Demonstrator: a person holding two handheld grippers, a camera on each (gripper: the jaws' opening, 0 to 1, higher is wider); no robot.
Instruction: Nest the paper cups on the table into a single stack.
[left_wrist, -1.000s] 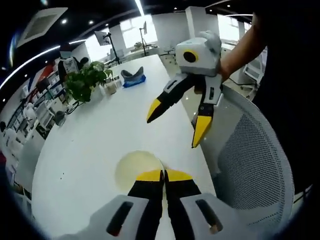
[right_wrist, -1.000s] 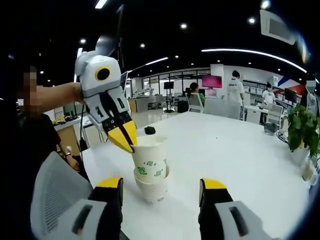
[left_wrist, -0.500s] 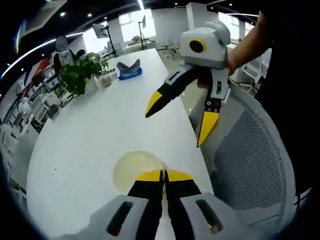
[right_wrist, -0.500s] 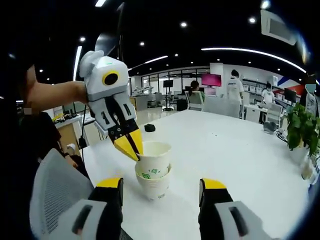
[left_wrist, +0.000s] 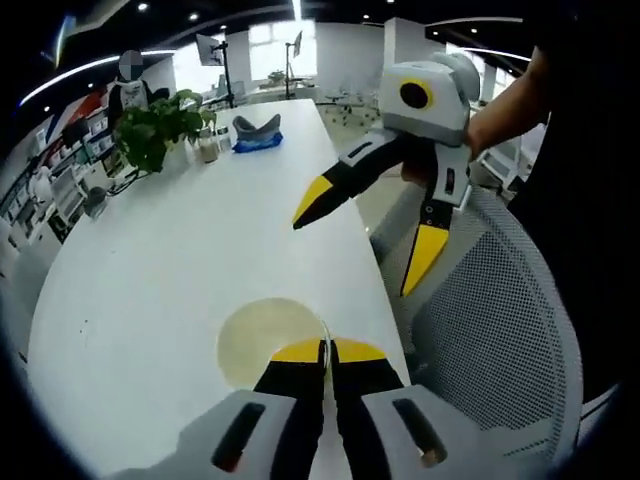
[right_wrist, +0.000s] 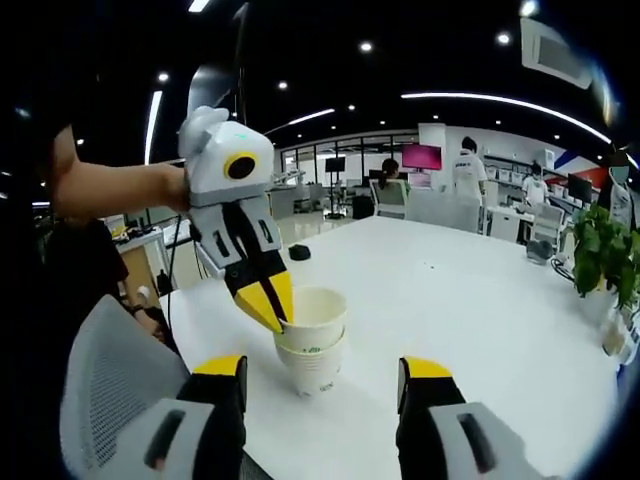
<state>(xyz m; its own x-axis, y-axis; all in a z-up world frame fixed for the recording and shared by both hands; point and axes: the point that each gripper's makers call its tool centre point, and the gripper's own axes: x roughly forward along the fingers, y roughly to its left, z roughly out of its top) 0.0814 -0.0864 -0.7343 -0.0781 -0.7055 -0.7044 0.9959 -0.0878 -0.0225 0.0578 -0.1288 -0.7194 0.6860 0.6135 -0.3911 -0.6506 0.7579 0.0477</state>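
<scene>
Nearly done, by my read. Right gripper view: top cup (right_wrist: 316, 312) sits deep in the stack (right_wrist: 314, 362), lower centre of frame, near the worktop (right_wrist: 480, 310) edge; just its rim and a short band of wall show above the cup below. No loose cups in sight on the worktop in either view, so this looks like the last one going in.

Left tongs (right_wrist: 272, 308) — clenched on the top cup's near rim, yellow tips pinching the wall. In the left gripper view the tips (left_wrist: 325, 351) meet at bottom centre with the cup mouth (left_wrist: 265, 338) just beyond them.

Right tongs (right_wrist: 325, 372) — released, jaws wide apart at the bottom of their own view, straddling the stack without touching it. Same tongs appear upper right in the left gripper view (left_wrist: 370, 225), spread, hanging over the worktop edge and a mesh chair (left_wrist: 500, 330).

Left to do: seat the cup fully if it isn't, then let go. Can't tell whether it has bottomed out.
</scene>
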